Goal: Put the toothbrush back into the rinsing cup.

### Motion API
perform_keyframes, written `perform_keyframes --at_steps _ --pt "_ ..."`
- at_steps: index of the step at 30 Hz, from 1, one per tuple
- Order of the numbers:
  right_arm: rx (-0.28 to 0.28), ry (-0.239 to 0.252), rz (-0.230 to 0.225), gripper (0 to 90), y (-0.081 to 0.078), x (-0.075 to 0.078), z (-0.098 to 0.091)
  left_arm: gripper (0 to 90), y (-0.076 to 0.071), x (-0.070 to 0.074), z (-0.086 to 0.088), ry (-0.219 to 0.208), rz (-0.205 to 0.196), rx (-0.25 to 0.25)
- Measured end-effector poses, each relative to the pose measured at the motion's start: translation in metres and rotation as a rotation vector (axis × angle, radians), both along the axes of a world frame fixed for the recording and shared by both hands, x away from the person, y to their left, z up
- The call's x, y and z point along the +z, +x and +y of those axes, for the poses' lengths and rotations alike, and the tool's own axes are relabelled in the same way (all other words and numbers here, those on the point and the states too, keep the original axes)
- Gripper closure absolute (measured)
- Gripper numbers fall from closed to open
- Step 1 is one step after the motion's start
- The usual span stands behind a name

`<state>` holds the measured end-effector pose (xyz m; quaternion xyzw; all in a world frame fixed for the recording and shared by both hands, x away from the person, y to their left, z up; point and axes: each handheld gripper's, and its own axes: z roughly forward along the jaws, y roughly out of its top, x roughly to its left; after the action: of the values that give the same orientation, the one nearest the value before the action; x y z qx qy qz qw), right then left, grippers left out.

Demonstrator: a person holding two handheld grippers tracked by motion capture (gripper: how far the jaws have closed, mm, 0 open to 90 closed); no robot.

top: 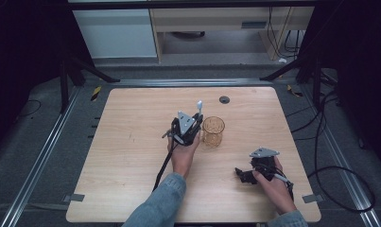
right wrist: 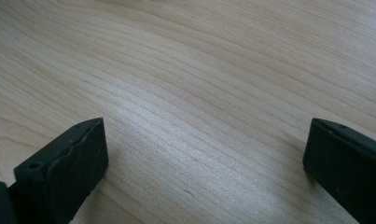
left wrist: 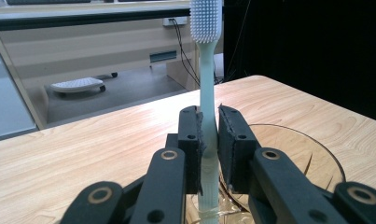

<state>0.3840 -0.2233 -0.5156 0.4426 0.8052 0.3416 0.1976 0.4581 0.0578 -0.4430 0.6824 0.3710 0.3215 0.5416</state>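
Toothbrush (left wrist: 208, 93) in left hand-held gripper (left wrist: 209, 140)

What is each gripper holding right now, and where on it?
The left gripper clamps the toothbrush low on its handle, bristles up, above the glass cup. The right gripper is open over bare table, holding nothing.

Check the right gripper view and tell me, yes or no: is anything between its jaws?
No: the right gripper has its jaws standing wide apart, with bare wooden table showing between them.
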Motion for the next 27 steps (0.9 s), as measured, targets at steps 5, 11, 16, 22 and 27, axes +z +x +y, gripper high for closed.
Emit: perform_keyframes --at_steps 5,11,16,22,27 --pt "-0.001 0.001 0.001 0.3 -0.0001 0.0 0.0001 79.1 -0.0005 -0.0019 -0.0001 0.003 0.005 0.0" --pt "-0.001 0.001 0.001 0.3 -0.0001 0.0 0.0001 79.0 -0.0009 -0.0047 -0.001 0.01 0.015 -0.003" --pt "-0.003 0.004 0.005 0.3 -0.0002 0.0002 0.0003 79.0 -0.0019 -0.0063 -0.0013 0.015 0.016 -0.002" --pt "-0.001 0.002 0.001 0.3 -0.0001 0.0 0.0001 79.0 -0.0025 -0.0092 -0.0011 0.016 0.021 -0.003" --pt "0.0 0.001 0.001 0.3 0.0001 0.0 0.0001 79.0 -0.003 -0.009 -0.0001 0.014 0.02 0.001"
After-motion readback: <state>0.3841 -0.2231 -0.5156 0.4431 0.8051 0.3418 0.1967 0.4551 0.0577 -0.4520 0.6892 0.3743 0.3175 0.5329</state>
